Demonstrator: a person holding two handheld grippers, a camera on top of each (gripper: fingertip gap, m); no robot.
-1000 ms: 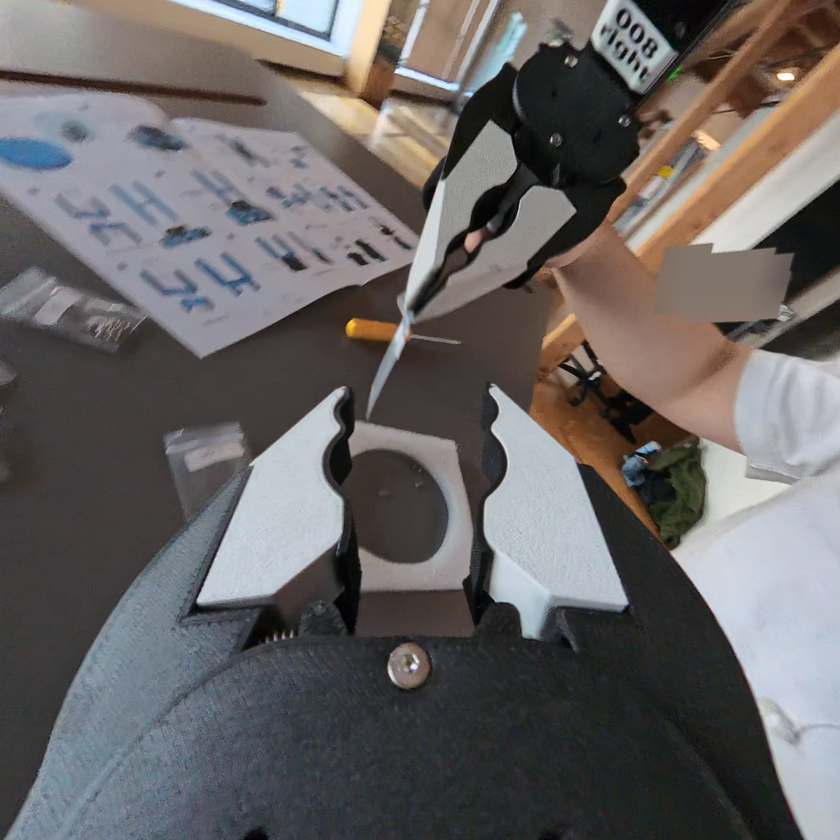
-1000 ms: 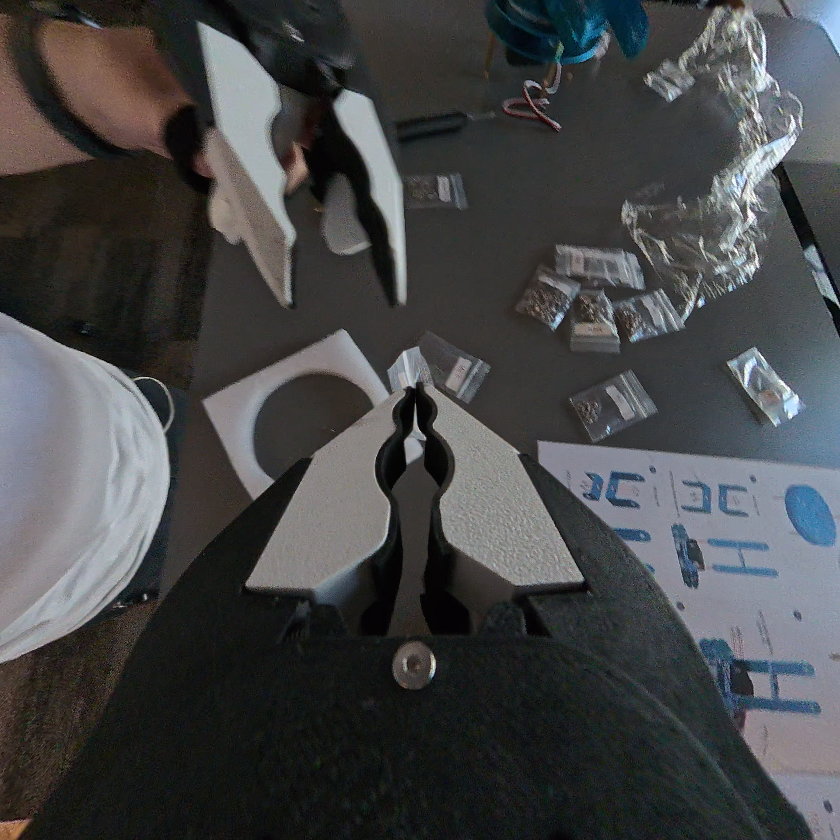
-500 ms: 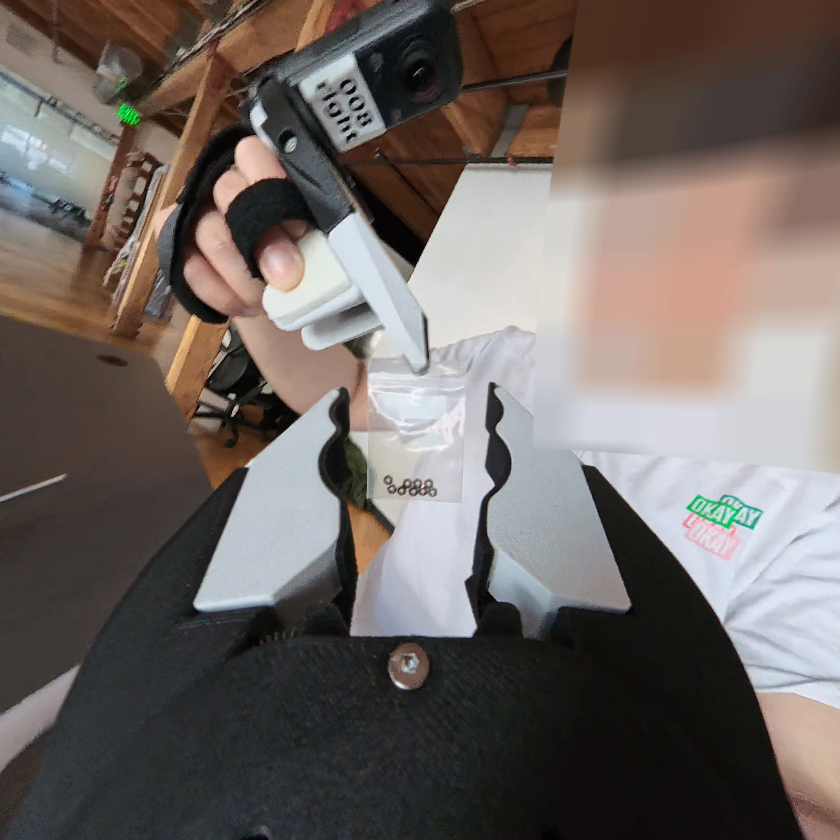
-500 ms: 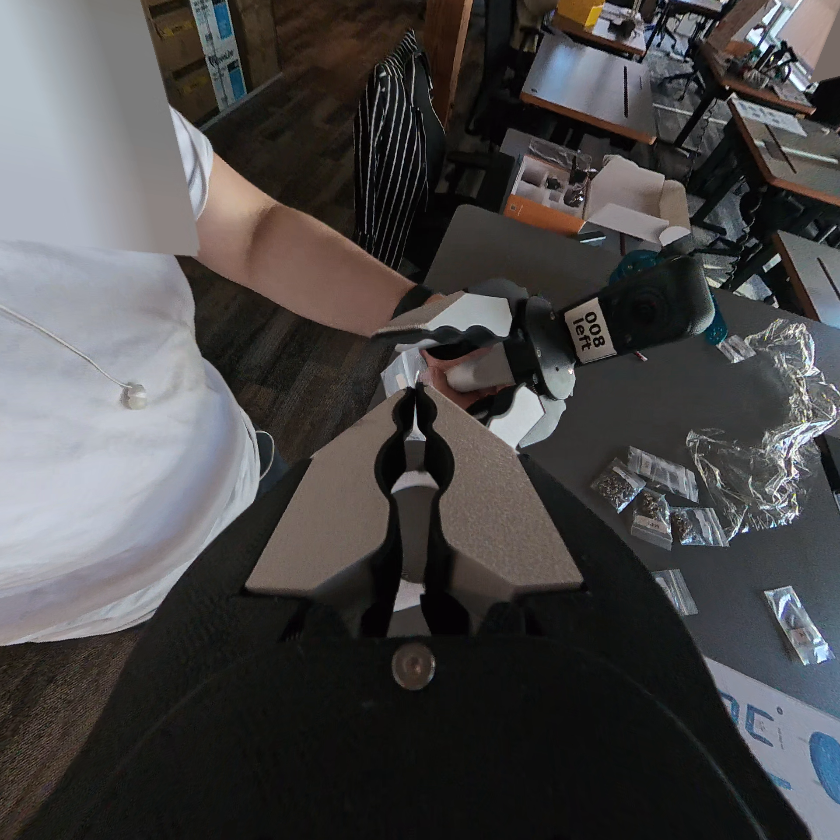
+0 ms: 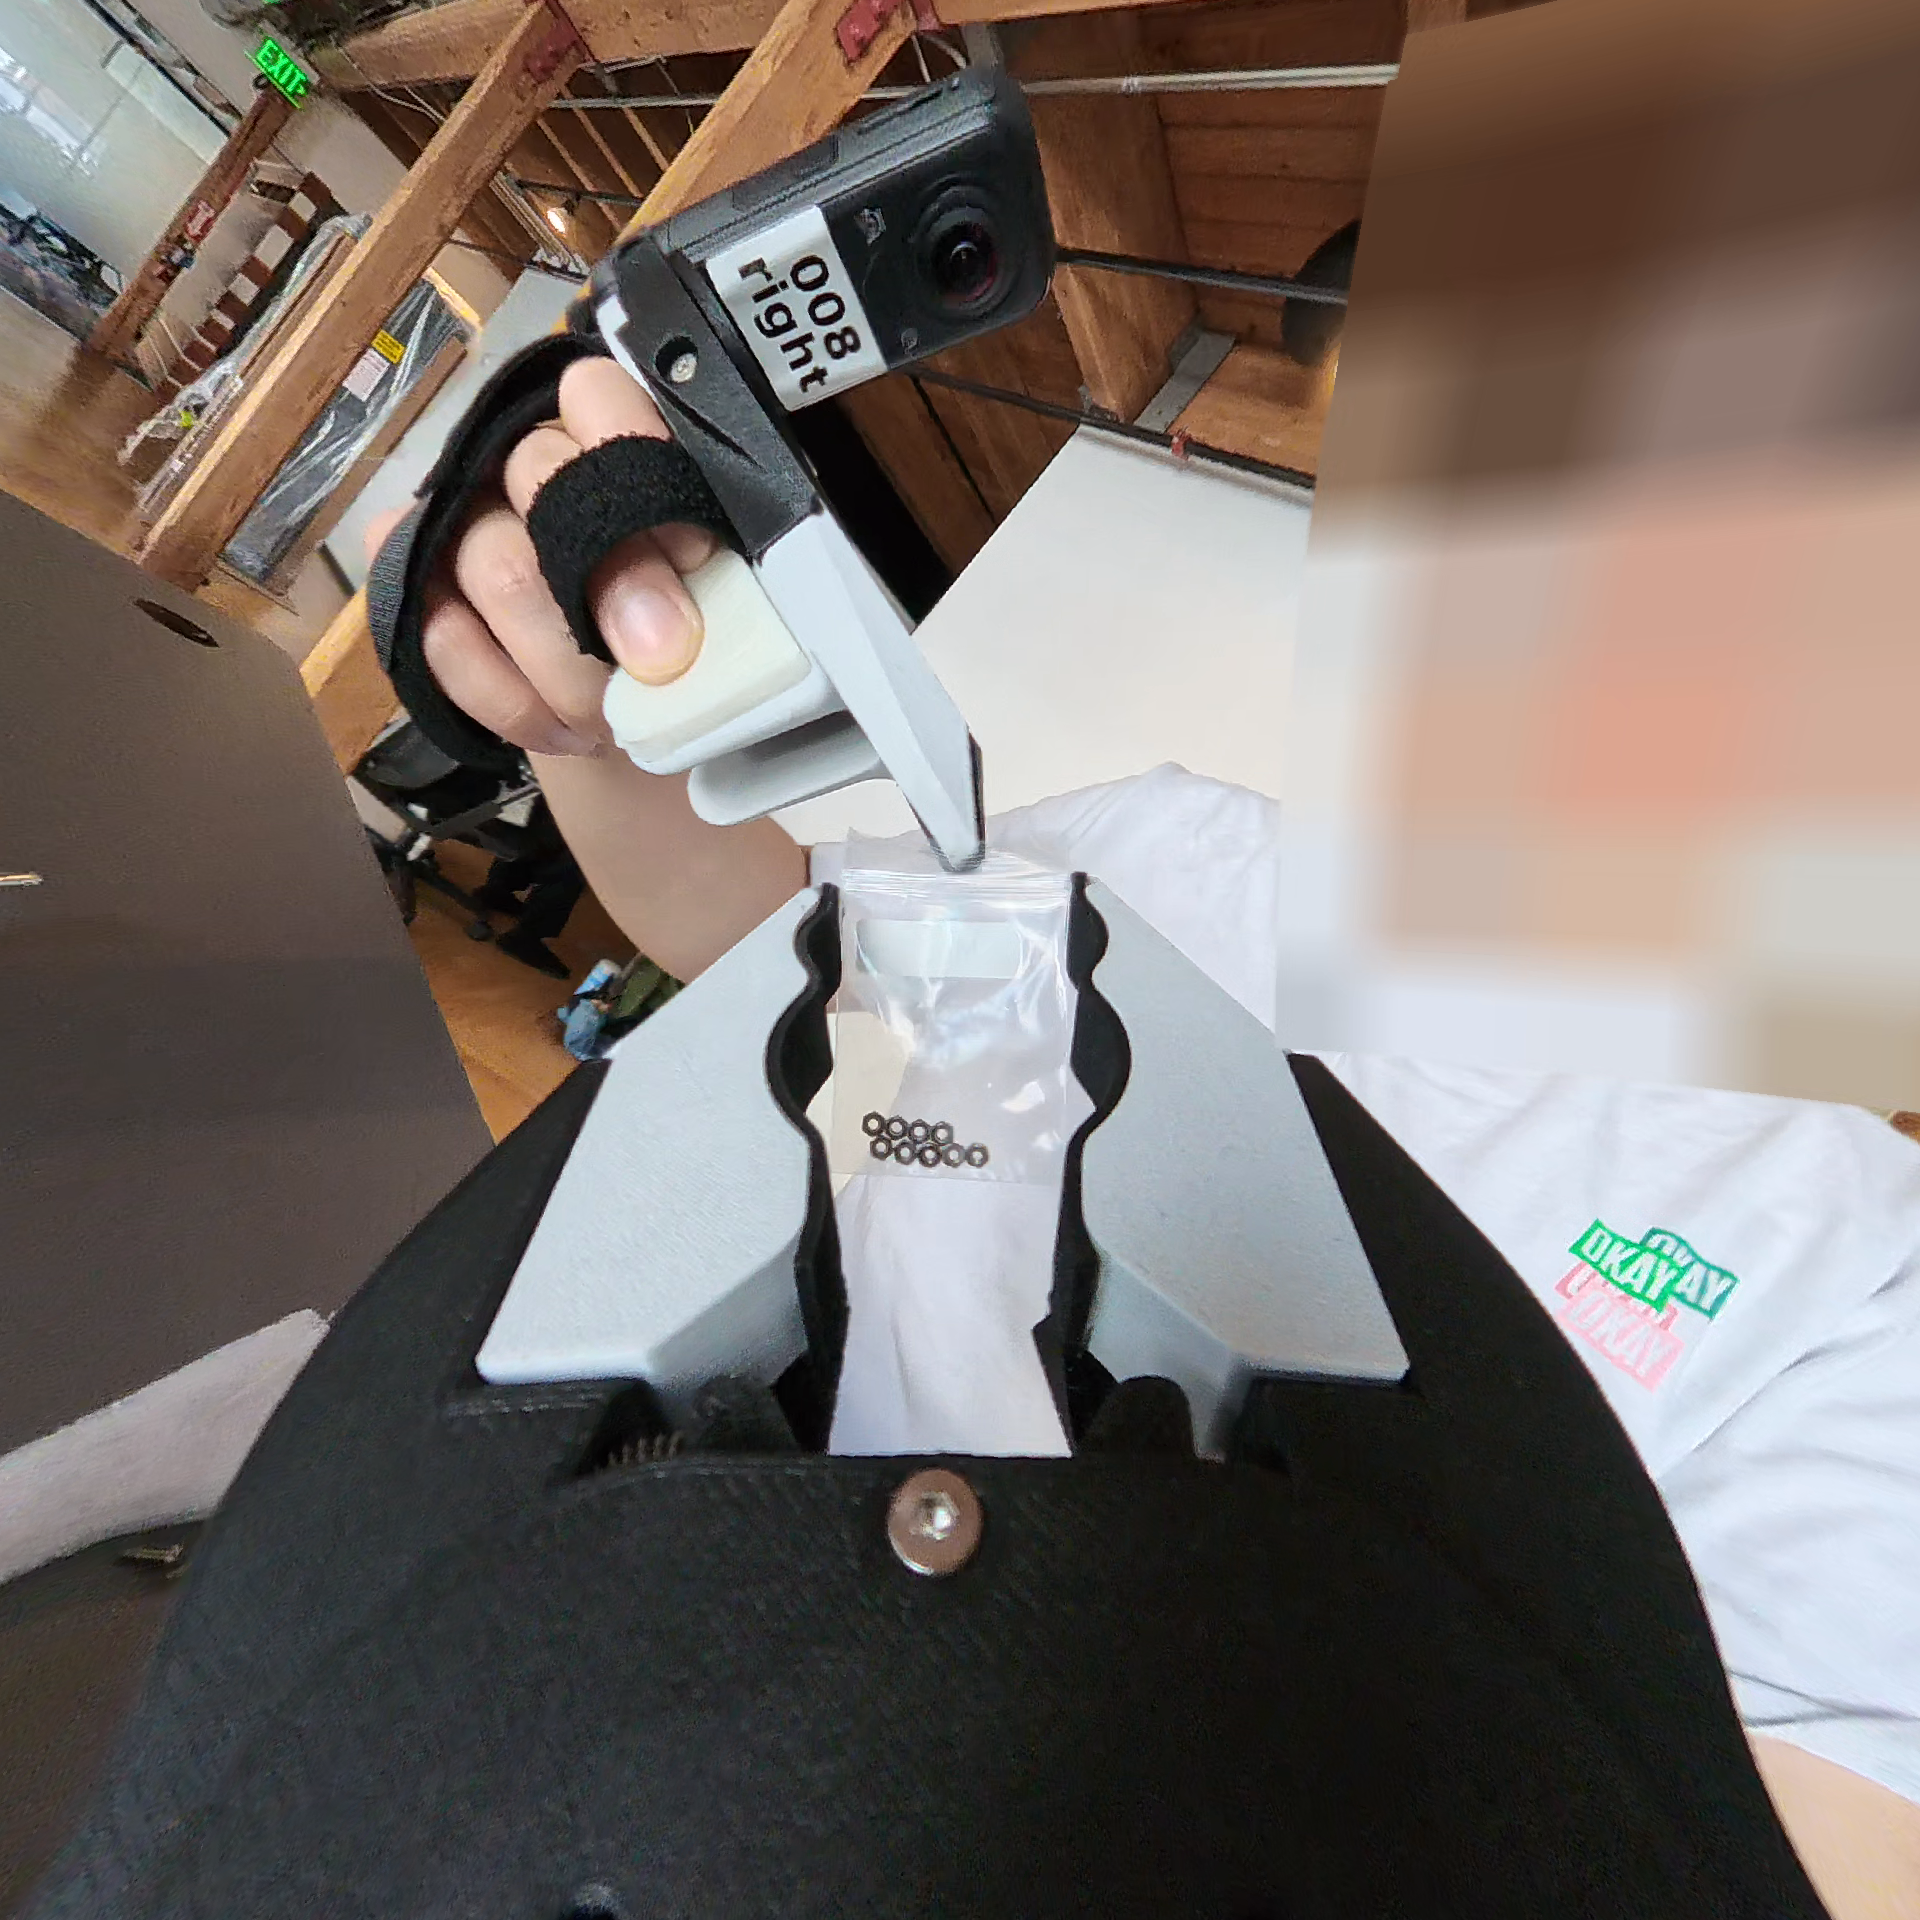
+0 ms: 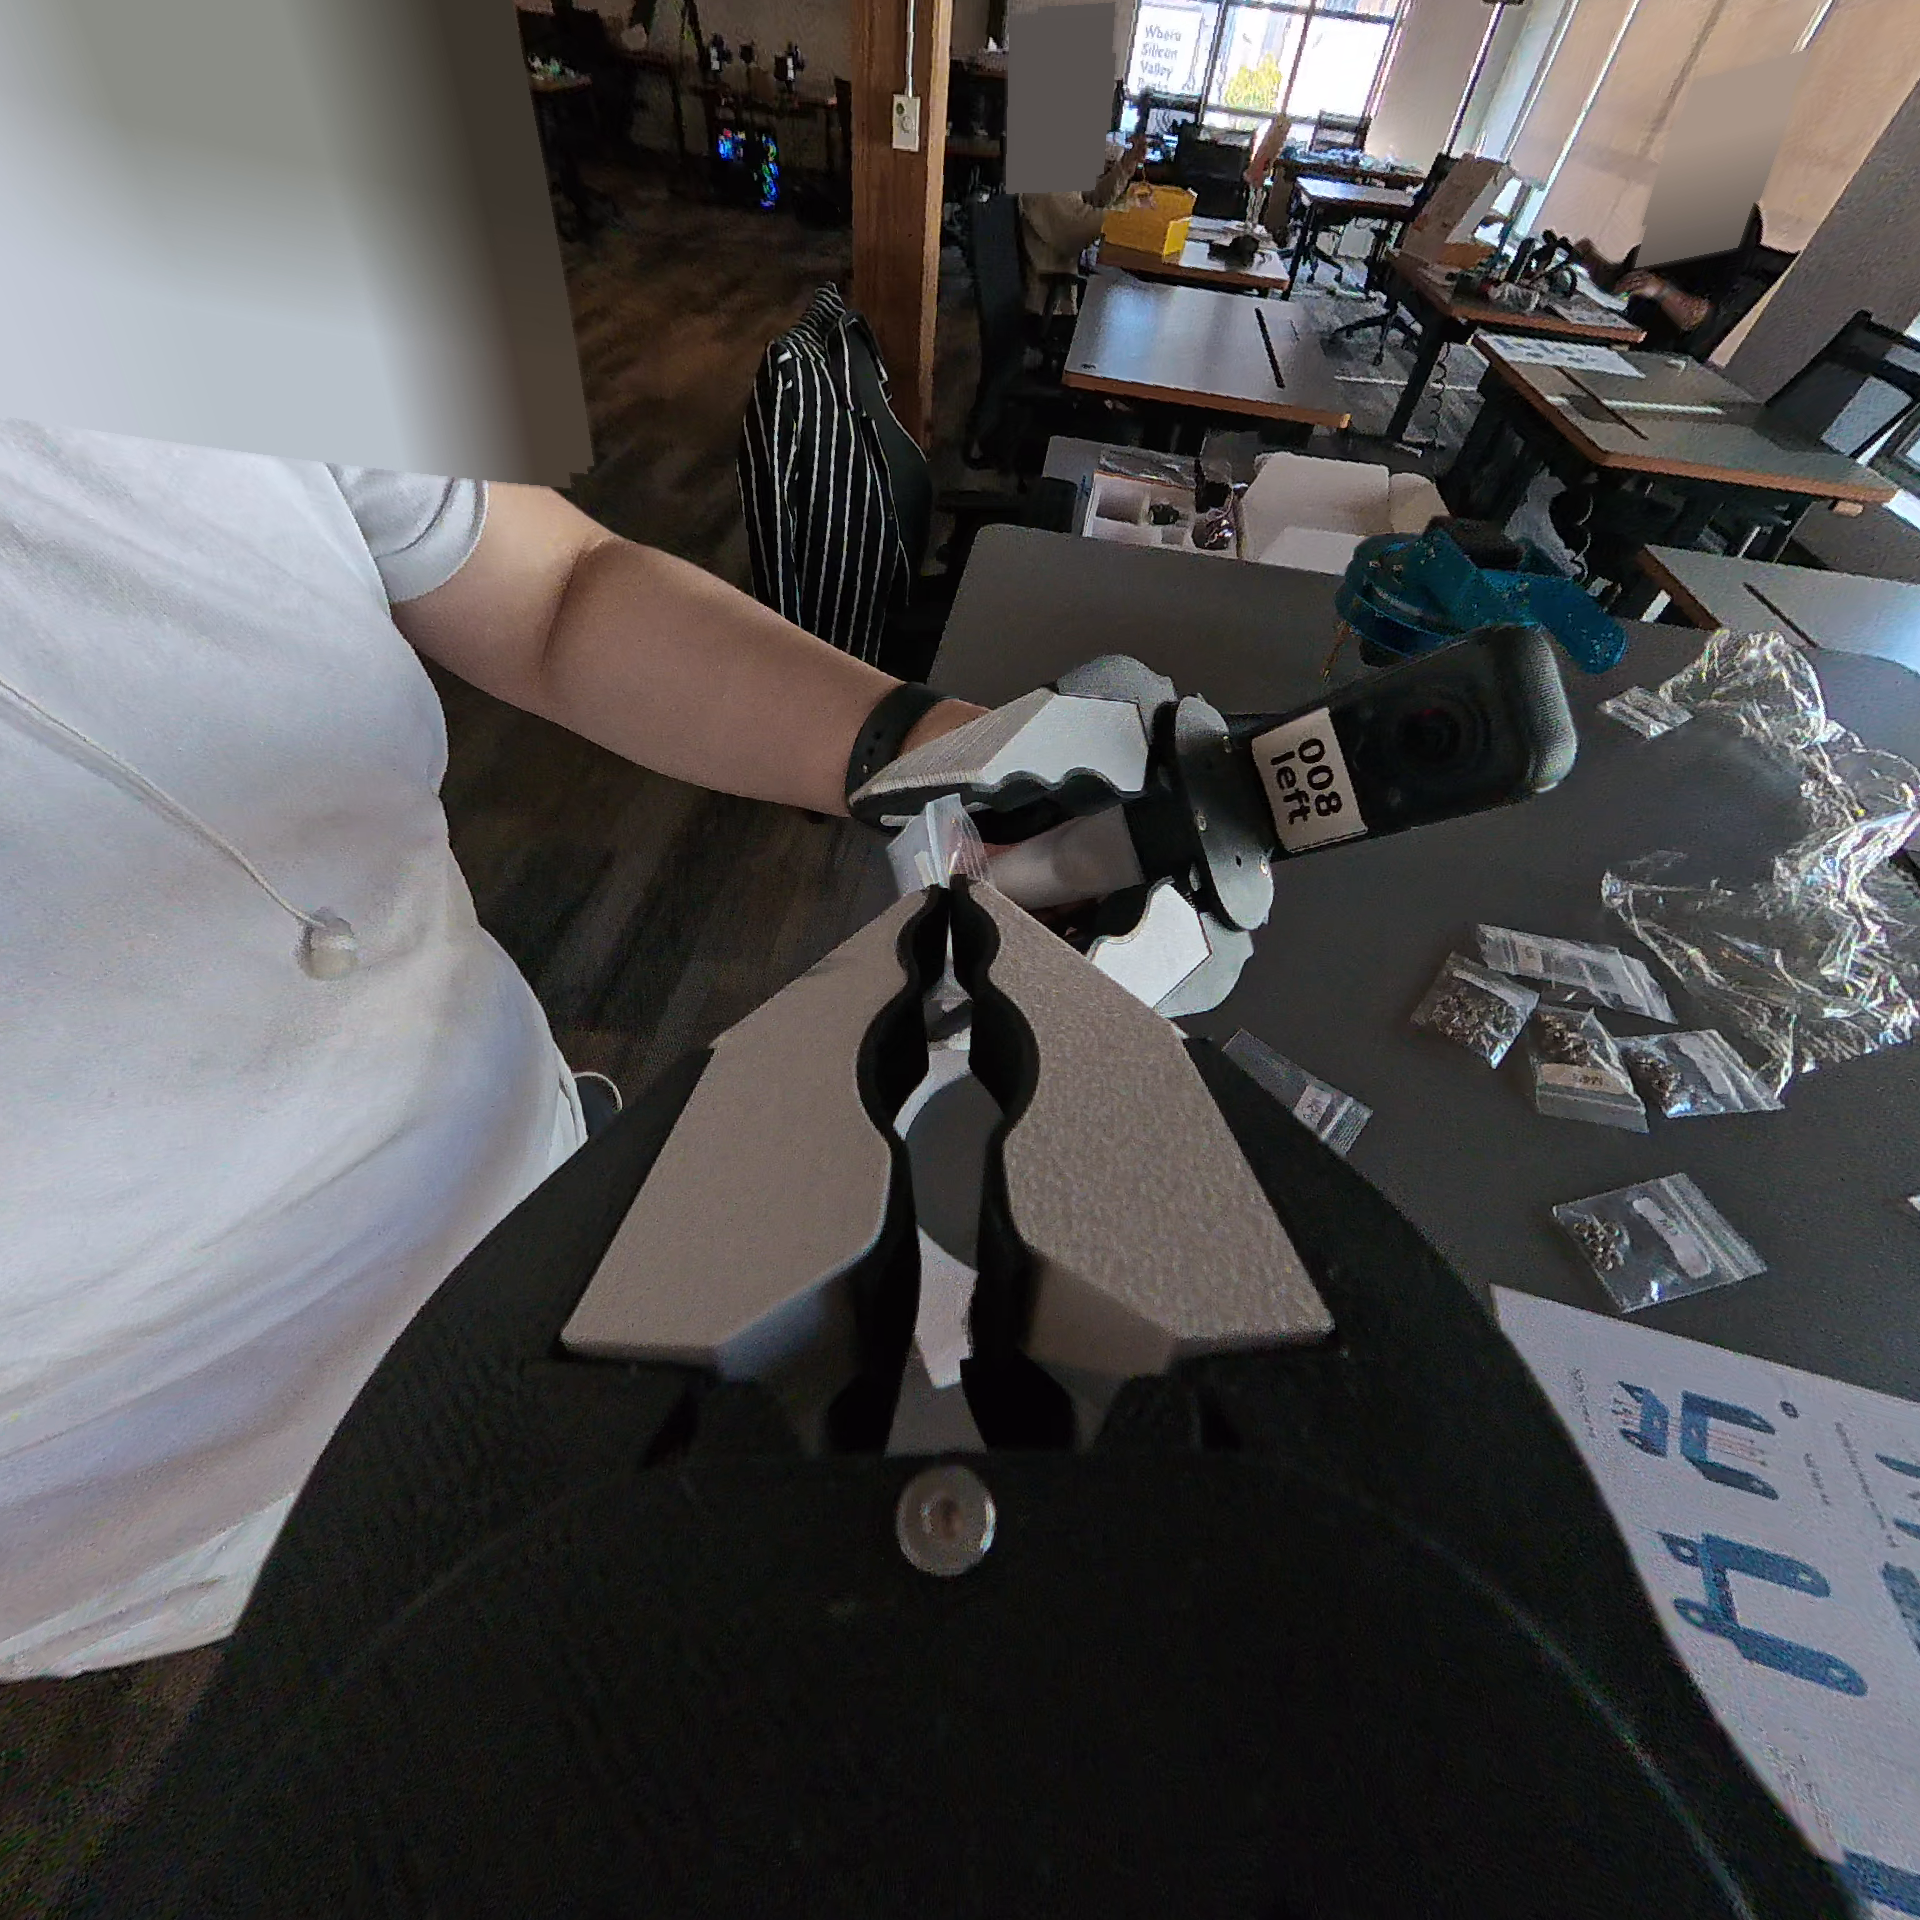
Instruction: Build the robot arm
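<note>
Grey table (image 6: 1455, 1143) strewn with small bags (image 6: 1657, 1240), wooden beams (image 5: 436, 239) overhead

small nuts (image 5: 925, 1140) too tiny to type, printed sheet (image 6: 1756, 1538) cropped

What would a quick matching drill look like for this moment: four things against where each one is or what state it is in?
Things:
1. right gripper
2. left gripper
3. small black nuts
4. crumpled clear wrap

States or places:
A. lying on the dark table, past a cluster of small bags
B. open, a finger on each side of the clear zip bag
C. gathered at the bottom of the hanging bag
D. shut, pinching the bag's top edge

Pairs: 1-D, 2-B, 3-C, 4-A
</note>
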